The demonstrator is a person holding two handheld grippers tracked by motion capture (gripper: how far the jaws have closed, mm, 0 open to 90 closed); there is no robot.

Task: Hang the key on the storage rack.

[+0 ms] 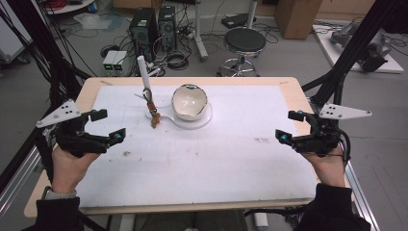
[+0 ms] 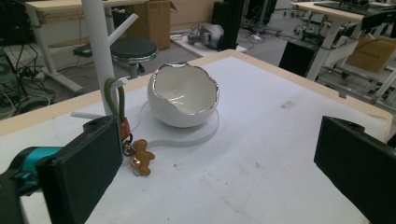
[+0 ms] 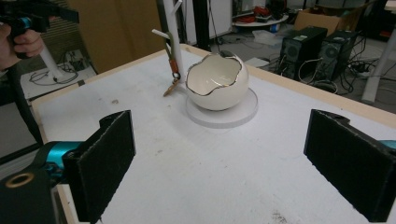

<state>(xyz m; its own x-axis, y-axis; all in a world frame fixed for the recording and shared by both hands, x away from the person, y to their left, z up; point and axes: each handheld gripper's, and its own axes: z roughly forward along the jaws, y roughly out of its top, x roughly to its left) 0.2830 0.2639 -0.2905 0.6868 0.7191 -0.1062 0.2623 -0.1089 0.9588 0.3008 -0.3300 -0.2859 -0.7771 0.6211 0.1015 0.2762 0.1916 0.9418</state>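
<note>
1. The desk [image 1: 240, 163] has a pale wooden edge and a white mat over most of its top, lightly smudged in places.
2. A white bowl [image 1: 190, 102] shaped like a cracked eggshell, with a thin metallic rim, sits on the round part of a flat white stand base [image 1: 204, 120] toward the far middle of the desk.
3. A white post [image 1: 144, 74] rises from the narrower end of that base, just to the left of the bowl in the high view, with short side pegs.
4. A keychain [image 2: 140, 158] hangs from a peg by a green loop; its brown gingerbread-figure charm rests on the desk beside the base.
5. The left gripper [image 1: 108, 127] is held in the person's left hand [image 1: 70, 166] over the desk's left edge, its fingers spread wide with nothing between them.
6. The right gripper [image 1: 290, 126] is held in the right hand [image 1: 331, 166] over the right edge, its fingers likewise spread apart and empty.
7. Both grippers are well apart from the bowl and stand, pointing inward toward the desk's middle.
8. Beyond the desk, a black round stool [image 1: 244, 42] and two computer towers [image 1: 153, 29] stand on the floor among cables.
</note>
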